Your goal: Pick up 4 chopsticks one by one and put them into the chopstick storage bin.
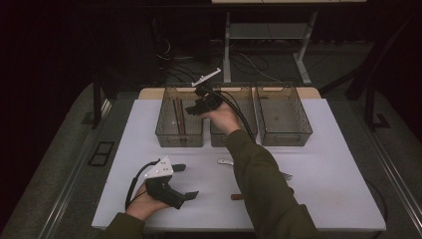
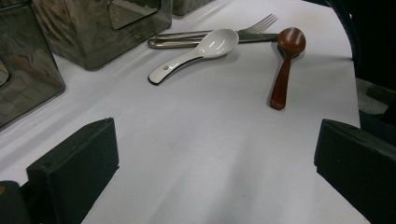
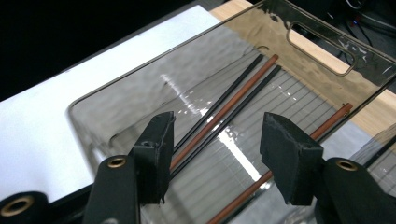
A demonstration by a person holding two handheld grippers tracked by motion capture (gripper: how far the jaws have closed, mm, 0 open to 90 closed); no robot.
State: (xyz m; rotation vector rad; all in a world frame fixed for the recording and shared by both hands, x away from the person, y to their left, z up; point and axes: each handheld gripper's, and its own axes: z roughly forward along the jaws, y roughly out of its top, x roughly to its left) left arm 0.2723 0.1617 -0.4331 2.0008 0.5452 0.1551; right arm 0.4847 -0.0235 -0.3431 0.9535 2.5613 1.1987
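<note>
Now right gripper point(image 3: 215, 158) jaws parted, empty; chopsticks point(image 3: 224, 112) below in left bin point(image 3: 322, 51); left gripper point(image 2: 215, 177) released.

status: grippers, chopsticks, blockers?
Right gripper open above left bin, empty. Chopsticks lying in bin. Left gripper open, empty. Nothing blocking.

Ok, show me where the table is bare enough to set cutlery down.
Bare: the table right of the sleeve, below the right bin, and the strip left of the left bin. Crowded: around the white spoon, fork and wooden spoon.
</note>
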